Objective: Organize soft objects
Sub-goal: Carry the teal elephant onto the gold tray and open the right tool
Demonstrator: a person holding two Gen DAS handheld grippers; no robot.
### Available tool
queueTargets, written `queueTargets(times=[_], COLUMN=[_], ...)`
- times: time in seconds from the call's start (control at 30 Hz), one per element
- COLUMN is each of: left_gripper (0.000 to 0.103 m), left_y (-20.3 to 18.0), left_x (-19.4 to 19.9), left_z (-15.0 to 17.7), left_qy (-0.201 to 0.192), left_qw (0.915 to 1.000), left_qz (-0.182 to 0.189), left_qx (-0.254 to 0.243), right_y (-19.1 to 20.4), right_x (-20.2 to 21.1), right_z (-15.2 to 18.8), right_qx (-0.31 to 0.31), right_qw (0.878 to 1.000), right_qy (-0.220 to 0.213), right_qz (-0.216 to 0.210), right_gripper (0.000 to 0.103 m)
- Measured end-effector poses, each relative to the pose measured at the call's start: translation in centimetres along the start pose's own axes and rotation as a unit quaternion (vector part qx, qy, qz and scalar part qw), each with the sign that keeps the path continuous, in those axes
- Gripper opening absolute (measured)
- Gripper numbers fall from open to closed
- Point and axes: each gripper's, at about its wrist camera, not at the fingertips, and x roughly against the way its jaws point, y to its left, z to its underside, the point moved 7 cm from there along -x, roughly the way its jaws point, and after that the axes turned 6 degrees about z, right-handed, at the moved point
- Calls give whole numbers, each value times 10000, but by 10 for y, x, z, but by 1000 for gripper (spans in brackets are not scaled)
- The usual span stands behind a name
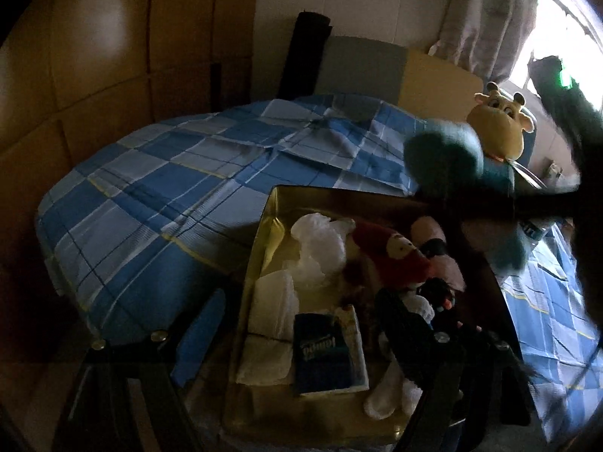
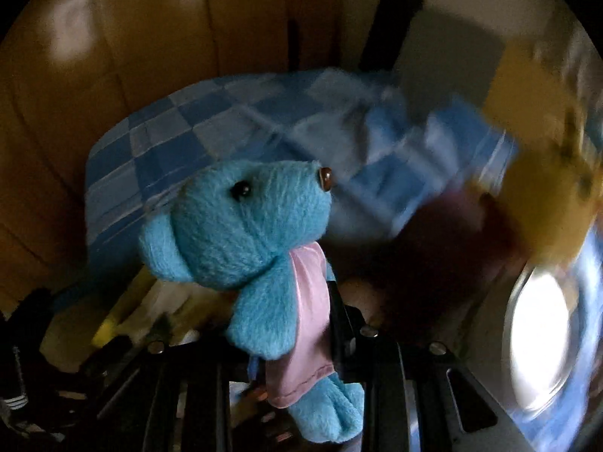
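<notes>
Gripping a blue teddy bear [image 2: 241, 233] in the right gripper [image 2: 297, 384], holding the left gripper [image 1: 301, 339] wide apart over the box's [image 1: 264, 226] near edge, above a "Tempo" tissue pack [image 1: 324, 354].

Toys [image 1: 380, 260] in box [image 1: 260, 248] on bed [image 1: 150, 188]

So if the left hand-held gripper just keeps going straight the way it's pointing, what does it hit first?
Most likely the soft things in the gold box: the left hand-held gripper, its jaws open, points down at the tissue pack and folded white cloths. Depth is hard to judge, so which comes first is uncertain.
</notes>
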Motion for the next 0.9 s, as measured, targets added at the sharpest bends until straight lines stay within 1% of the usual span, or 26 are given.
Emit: queueTargets(times=[0.03, 0.13, 0.2, 0.3, 0.33, 0.47, 0.6, 0.73, 0.9], left_gripper=[87, 87, 88, 89, 90, 92, 92, 94, 94], left_y=[-1, -3, -4, -6, -7, -12, -19, -21, -20], left_x=[2, 4, 5, 5, 5, 5, 5, 3, 0], left_z=[1, 2, 3, 5, 6, 9, 12, 14, 15], left_qy=[-22, -43, -54, -43, -39, -19, 0, 14, 42], left_qw=[10000, 10000, 10000, 10000, 10000, 9999, 9998, 9997, 9998], left_qz=[-31, -16, -12, -10, -10, 14, 65, 70, 46], left_qx=[-26, -46, -58, -81, -83, -114, -176, -224, -207], right_y=[-3, 7, 8, 8, 9, 13, 15, 13, 5], right_x=[-2, -6, -7, 1, 2, 2, -5, -10, -27], right_z=[12, 48, 67, 85, 91, 119, 132, 127, 122], right_qx=[-110, -482, -687, -879, -954, -1273, -1457, -1470, -1538], right_qw=[9999, 9983, 9969, 9955, 9948, 9909, 9886, 9889, 9871], right_qy=[71, 304, 336, 307, 307, 385, 350, 163, 136], right_qz=[-44, -145, -196, -182, -173, -221, -128, 162, 425], right_gripper=[27, 28, 28, 28, 28, 28, 28, 27, 27])
